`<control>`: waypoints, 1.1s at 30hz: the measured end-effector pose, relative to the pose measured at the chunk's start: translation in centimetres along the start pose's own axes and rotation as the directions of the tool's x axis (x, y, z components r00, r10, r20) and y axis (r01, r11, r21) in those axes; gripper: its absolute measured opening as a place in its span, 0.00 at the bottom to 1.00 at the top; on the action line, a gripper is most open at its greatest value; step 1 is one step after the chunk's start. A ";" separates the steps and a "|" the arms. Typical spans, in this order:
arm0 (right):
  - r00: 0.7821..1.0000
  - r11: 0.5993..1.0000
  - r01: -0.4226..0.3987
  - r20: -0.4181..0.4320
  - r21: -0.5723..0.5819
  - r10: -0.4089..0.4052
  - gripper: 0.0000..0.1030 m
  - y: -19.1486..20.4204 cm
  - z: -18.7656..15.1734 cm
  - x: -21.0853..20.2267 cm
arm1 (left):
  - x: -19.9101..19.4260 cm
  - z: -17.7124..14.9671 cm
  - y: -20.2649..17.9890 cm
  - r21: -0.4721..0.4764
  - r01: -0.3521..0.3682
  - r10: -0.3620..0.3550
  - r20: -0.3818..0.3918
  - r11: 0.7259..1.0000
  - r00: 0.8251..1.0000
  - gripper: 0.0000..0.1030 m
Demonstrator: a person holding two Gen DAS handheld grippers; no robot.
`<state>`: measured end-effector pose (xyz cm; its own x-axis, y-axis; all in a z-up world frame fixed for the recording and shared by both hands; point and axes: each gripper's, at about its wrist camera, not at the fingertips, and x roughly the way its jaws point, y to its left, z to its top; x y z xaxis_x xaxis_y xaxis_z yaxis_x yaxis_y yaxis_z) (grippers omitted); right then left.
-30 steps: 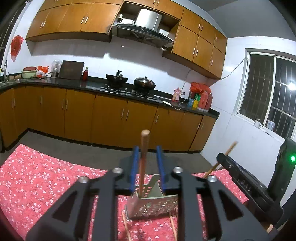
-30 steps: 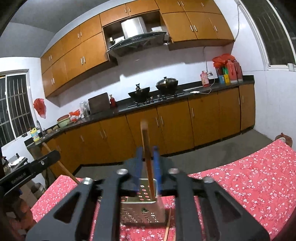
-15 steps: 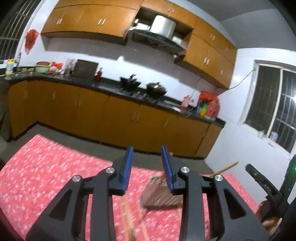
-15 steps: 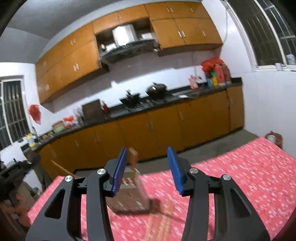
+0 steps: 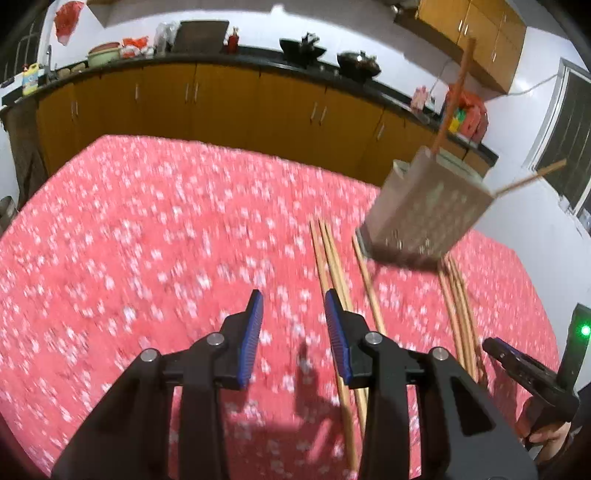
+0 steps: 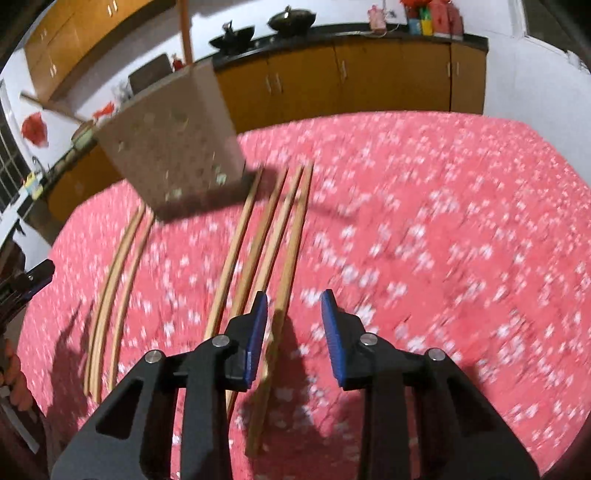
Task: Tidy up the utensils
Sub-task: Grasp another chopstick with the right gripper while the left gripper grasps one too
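In the left wrist view, the red flowered cloth (image 5: 147, 229) covers the bench from the left edge across. The left claw (image 5: 293, 332) hangs over bare cloth with its blue pads (image 5: 251, 336) spread apart and nothing between them: released. Just right of its right pad, a pair of wooden chopsticks (image 5: 328, 258) lies side by side on the cloth, running away from the camera, with a single stick (image 5: 367, 280) beside them. Further right stands the perforated metal utensil holder (image 5: 424, 210), blurred, with one chopstick (image 5: 452, 96) standing up from it and another (image 5: 528, 179) leaning out to the right. Below the holder a second bundle of chopsticks (image 5: 460, 314) lies on the cloth, and at the far right edge the other gripper's black body shows.

In the right wrist view, two chopsticks (image 6: 118, 273) lie together at the left, their far ends close to the holder (image 6: 170, 147), which stands at upper left with a stick (image 6: 184, 29) rising from it. To the right of the holder, four loose chopsticks (image 6: 266, 236) lie nearly parallel on the cloth (image 6: 443, 221). The right claw (image 6: 293, 330) is released too, its pads wide apart. The near end of the rightmost chopstick (image 6: 291, 254) appears to sit in the gap beside the left pad (image 6: 255, 338), though the motion blur makes it hard to tell whether they touch.
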<state>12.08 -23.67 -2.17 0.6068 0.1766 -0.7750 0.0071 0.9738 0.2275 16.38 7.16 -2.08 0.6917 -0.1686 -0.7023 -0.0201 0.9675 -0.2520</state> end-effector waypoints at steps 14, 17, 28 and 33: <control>0.995 0.995 0.098 0.025 0.014 -0.098 0.08 -1.1 -0.3 0.5 | 2.2 -3.4 -2.8 0.075 0.076 -0.067 -0.117 0.994 0.991 0.26; 0.994 0.994 0.106 0.029 0.002 -0.106 0.08 -1.0 -0.4 0.4 | 2.7 -3.8 -3.3 0.093 0.073 -0.059 -0.138 0.993 0.989 0.21; 0.995 0.995 0.101 0.026 -0.011 -0.101 0.08 -0.8 -0.5 0.3 | 3.7 -4.2 -4.2 0.145 0.011 0.011 -0.149 0.989 0.989 0.10; 0.995 0.995 0.097 0.023 -0.004 -0.097 0.08 -0.8 -0.4 0.3 | 3.9 -4.0 -4.4 0.169 -0.006 0.030 -0.139 0.986 0.990 0.10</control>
<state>11.92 -24.36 -2.88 0.6215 0.0776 -0.7796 0.0628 0.9870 0.1483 16.30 1.53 -6.39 0.5839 -0.1641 -0.7951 0.0980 0.9864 -0.1316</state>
